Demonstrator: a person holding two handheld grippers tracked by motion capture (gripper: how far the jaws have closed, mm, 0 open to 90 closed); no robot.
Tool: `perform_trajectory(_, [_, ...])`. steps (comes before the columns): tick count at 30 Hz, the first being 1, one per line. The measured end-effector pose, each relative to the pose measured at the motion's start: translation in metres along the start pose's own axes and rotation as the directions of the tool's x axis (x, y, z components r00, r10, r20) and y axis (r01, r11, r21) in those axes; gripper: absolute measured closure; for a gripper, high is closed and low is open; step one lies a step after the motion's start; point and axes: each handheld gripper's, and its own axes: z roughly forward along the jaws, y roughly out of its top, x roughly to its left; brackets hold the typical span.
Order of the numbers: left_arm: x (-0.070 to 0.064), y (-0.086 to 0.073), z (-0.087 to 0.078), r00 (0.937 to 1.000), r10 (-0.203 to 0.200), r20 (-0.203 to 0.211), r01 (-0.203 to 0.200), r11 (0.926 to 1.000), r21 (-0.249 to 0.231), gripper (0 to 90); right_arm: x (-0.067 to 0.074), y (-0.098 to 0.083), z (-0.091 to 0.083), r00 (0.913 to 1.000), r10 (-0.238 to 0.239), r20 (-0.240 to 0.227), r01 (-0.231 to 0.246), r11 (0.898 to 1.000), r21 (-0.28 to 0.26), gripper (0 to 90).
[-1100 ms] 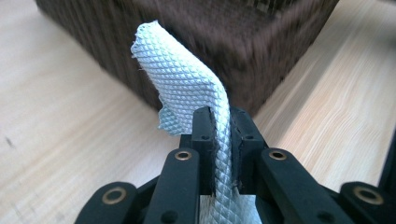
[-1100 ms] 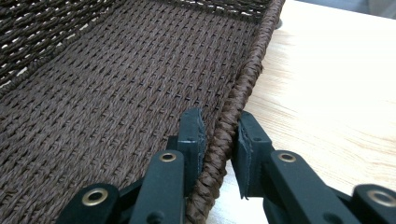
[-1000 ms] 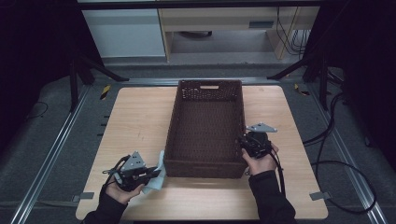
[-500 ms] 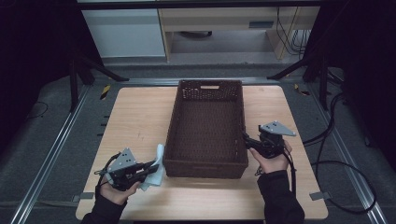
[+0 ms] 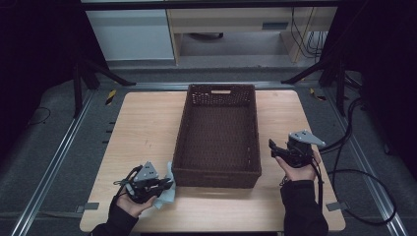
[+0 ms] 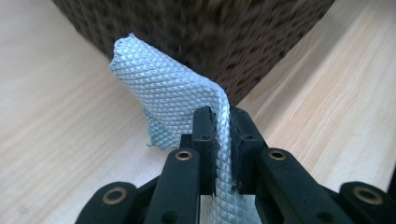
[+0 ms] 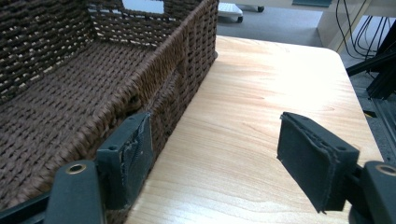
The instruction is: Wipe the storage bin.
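The left gripper has its fingers pinched on the pale cloth at the basket's seven o'clock corner, still outside. The right gripper, fingers just spread wide and empty, flanks it at three o'clock. Dropping the cloth in remains.

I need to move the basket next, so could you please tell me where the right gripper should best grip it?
Probably the basket's long right wall, near its front end, from the right. The rim is thin and upright, and the open right gripper sits beside it.
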Motion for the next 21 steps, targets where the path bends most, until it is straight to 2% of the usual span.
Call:
perform_trajectory(3, [0.003, -0.002, 0.007, 1.0, -0.001, -0.006, 0.001, 0.9993, 0.038, 81.6, 0.0, -0.001, 0.001, 1.0, -0.003, 0.0, 0.003, 1.0, 0.007, 26.2])
perform_trajectory(4, [0.002, -0.001, 0.005, 0.9999, 0.005, -0.011, -0.004, 0.9996, 0.029, 81.9, 0.0, -0.001, 0.001, 1.0, -0.008, 0.003, 0.007, 1.0, 0.008, 26.2])
perform_trajectory(6, [-0.001, 0.004, -0.009, 0.9998, 0.013, -0.012, -0.013, 0.9991, -0.041, 82.2, -0.001, -0.001, 0.001, 0.9999, -0.01, 0.005, 0.01, 1.0, 0.01, 26.0])
perform_trajectory(8, [-0.003, 0.009, -0.022, 0.9996, 0.019, -0.023, -0.021, 0.9945, -0.102, 82.2, -0.002, -0.002, 0.001, 1.0, -0.009, 0.003, 0.009, 1.0, 0.009, 25.9])
perform_trajectory(9, [-0.005, 0.013, -0.031, 0.9991, 0.026, -0.033, -0.031, 0.9886, -0.147, 82.2, -0.002, -0.002, 0.002, 1.0, -0.009, 0.004, 0.009, 1.0, 0.011, 25.8])
perform_trajectory(11, [-0.007, 0.017, -0.041, 0.9985, 0.036, -0.041, -0.043, 0.9782, -0.203, 82.2, -0.003, -0.002, 0.002, 1.0, -0.006, 0.007, 0.006, 1.0, 0.014, 25.8])
perform_trajectory(13, [-0.009, 0.017, -0.045, 0.9981, 0.043, -0.045, -0.052, 0.9734, -0.223, 82.2, -0.004, -0.002, 0.002, 0.9999, -0.007, 0.009, 0.007, 1.0, 0.013, 25.7])
perform_trajectory(14, [-0.01, 0.017, -0.044, 0.9977, 0.047, -0.048, -0.057, 0.974, -0.219, 82.2, -0.004, -0.002, 0.002, 0.9999, -0.005, 0.01, 0.005, 1.0, 0.012, 25.8])
perform_trajectory(17, [-0.008, 0.014, -0.033, 0.9982, 0.045, -0.039, -0.05, 0.9861, -0.158, 82.3, -0.005, -0.002, 0.001, 0.9999, -0.004, 0.012, 0.004, 1.0, 0.011, 25.7])
perform_trajectory(19, [-0.006, 0.009, -0.02, 0.9989, 0.038, -0.029, -0.041, 0.9952, -0.09, 82.3, -0.005, -0.003, 0.002, 0.9999, -0.005, 0.011, 0.005, 1.0, 0.016, 25.6])
perform_trajectory(21, [-0.003, 0.005, -0.009, 0.9992, 0.034, -0.02, -0.035, 0.9985, -0.042, 82.3, -0.005, -0.004, 0.003, 0.9999, -0.009, 0.011, 0.008, 1.0, 0.022, 25.5])
